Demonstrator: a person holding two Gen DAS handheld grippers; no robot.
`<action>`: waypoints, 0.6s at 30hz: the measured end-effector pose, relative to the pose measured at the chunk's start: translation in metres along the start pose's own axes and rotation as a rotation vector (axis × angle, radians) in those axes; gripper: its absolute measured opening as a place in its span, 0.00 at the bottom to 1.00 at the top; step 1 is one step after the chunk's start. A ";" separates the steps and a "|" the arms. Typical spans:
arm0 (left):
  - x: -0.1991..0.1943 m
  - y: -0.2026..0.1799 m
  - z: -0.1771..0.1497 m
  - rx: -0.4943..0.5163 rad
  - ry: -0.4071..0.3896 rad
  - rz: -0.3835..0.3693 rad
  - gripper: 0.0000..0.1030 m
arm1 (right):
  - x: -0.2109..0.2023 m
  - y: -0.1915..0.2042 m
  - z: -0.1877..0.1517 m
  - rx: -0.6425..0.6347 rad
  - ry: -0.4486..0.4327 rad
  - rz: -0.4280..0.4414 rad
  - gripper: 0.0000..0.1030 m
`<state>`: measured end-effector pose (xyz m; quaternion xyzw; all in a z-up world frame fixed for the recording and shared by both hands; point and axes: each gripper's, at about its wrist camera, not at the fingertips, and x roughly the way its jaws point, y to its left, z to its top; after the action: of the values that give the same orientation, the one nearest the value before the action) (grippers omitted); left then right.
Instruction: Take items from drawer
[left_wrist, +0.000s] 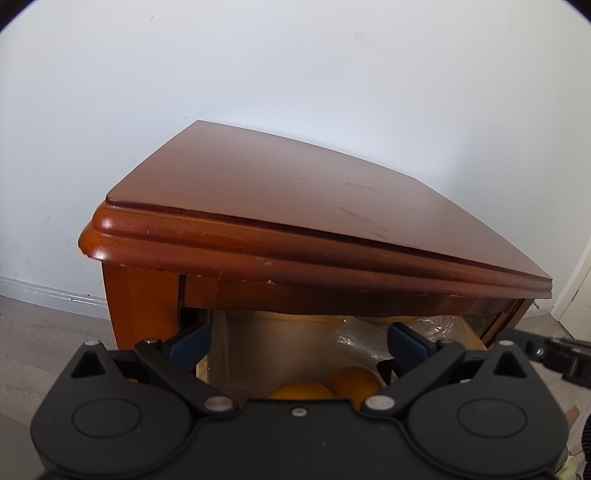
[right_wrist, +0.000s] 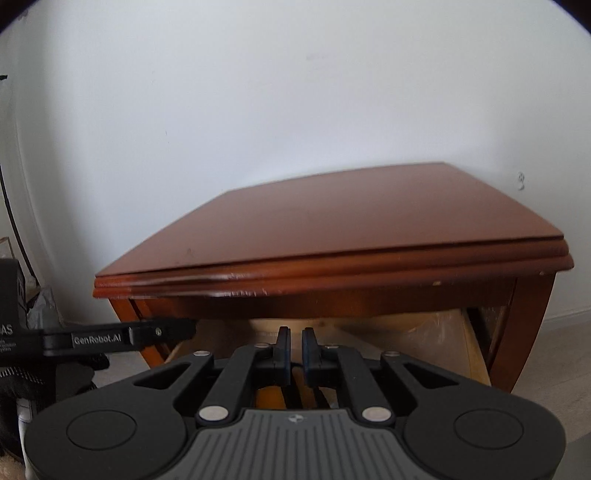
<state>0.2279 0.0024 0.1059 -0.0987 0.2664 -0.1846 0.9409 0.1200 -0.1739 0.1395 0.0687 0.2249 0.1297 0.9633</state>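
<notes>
A brown wooden side table (left_wrist: 295, 192) stands against a white wall with its drawer (left_wrist: 204, 369) pulled out below the top. Two oranges (left_wrist: 301, 389) (left_wrist: 354, 380) lie in the drawer beside crumpled clear plastic (left_wrist: 369, 339). My left gripper (left_wrist: 299, 341) is open wide over the drawer, its blue pads (left_wrist: 192, 341) spread apart above the oranges. In the right wrist view my right gripper (right_wrist: 294, 349) hovers at the middle of the drawer (right_wrist: 474, 350), pads nearly together with nothing visible between them. Something orange (right_wrist: 269, 397) shows beneath its linkage.
The tabletop (right_wrist: 332, 221) is bare, with the wall right behind it. The left gripper (right_wrist: 110, 338) reaches in at the drawer's left corner. Cables and a bag (right_wrist: 44, 302) sit on the floor at left; a door frame (left_wrist: 576, 288) stands at right.
</notes>
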 end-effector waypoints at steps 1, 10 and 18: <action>-0.002 0.000 0.000 0.000 0.000 -0.001 1.00 | 0.006 0.000 -0.002 -0.009 0.033 0.002 0.09; -0.011 0.008 -0.007 -0.011 -0.011 -0.004 1.00 | 0.050 0.017 -0.009 -0.166 0.248 0.006 0.41; -0.003 0.025 0.001 -0.051 0.038 0.008 1.00 | 0.083 0.038 -0.008 -0.283 0.381 -0.018 0.45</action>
<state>0.2330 0.0268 0.1009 -0.1182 0.2891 -0.1760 0.9335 0.1796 -0.1134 0.1049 -0.0948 0.3830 0.1619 0.9045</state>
